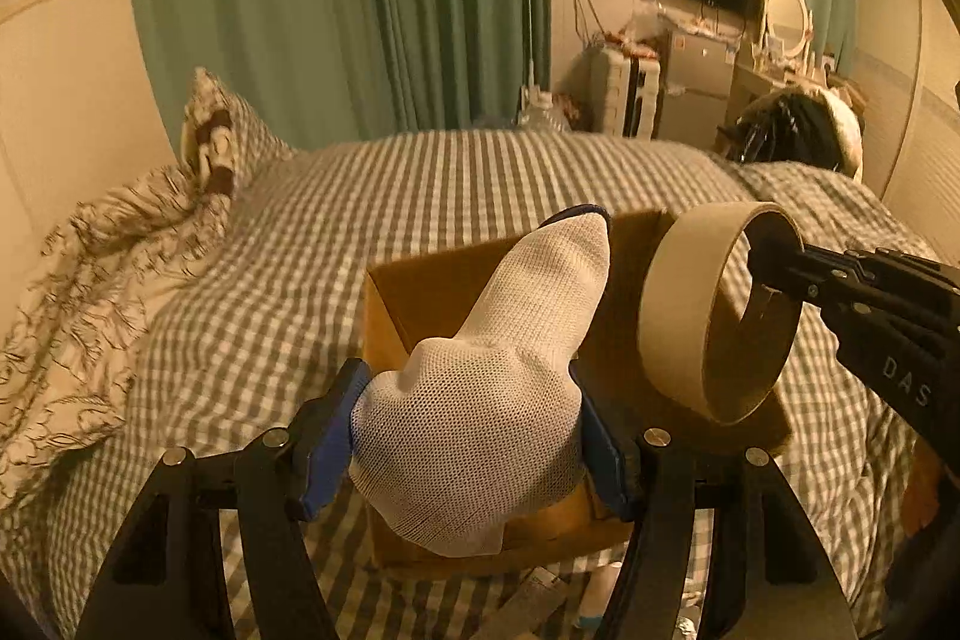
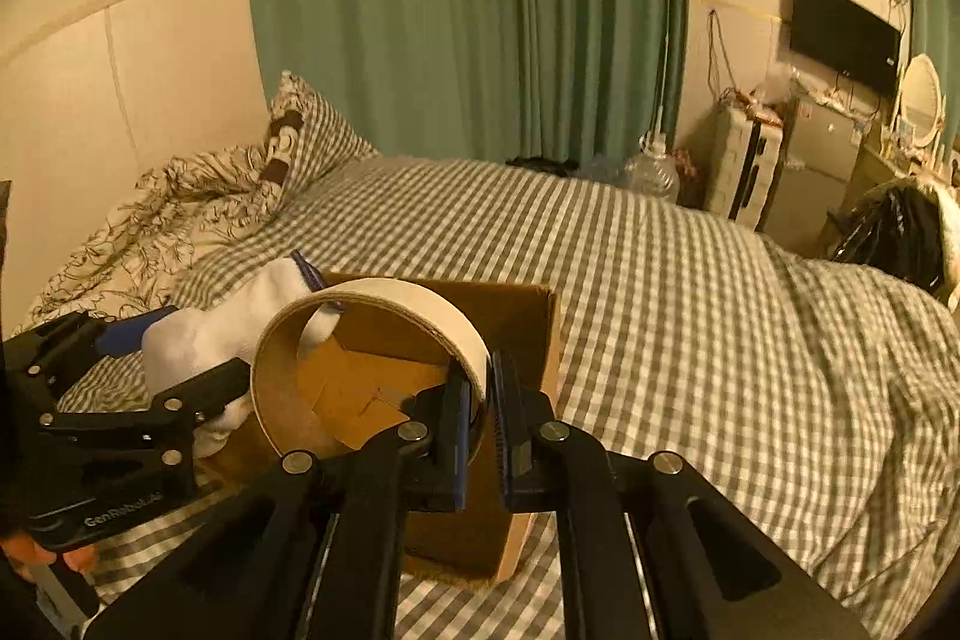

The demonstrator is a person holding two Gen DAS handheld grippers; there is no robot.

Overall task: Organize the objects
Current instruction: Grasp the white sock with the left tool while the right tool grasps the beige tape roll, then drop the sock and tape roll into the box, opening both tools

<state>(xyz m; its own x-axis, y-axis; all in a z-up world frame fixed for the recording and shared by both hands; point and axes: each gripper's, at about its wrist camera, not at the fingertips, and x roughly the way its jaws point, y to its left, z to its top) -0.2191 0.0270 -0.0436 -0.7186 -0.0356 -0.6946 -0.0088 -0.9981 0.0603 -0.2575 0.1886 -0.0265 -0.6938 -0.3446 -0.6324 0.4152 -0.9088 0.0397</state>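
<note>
Above the open cardboard box (image 2: 528,316) on the bed (image 2: 690,280), my left gripper (image 1: 468,436) squeezes a soft, light white glove (image 1: 480,376); my right gripper (image 2: 480,436) pinches the stiff tape roll (image 2: 366,340) by its thin wall.

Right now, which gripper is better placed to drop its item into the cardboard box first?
Right. The right gripper holds the tape roll directly above the open cardboard box; the left gripper holds its white glove nearer the box's edge.
</note>
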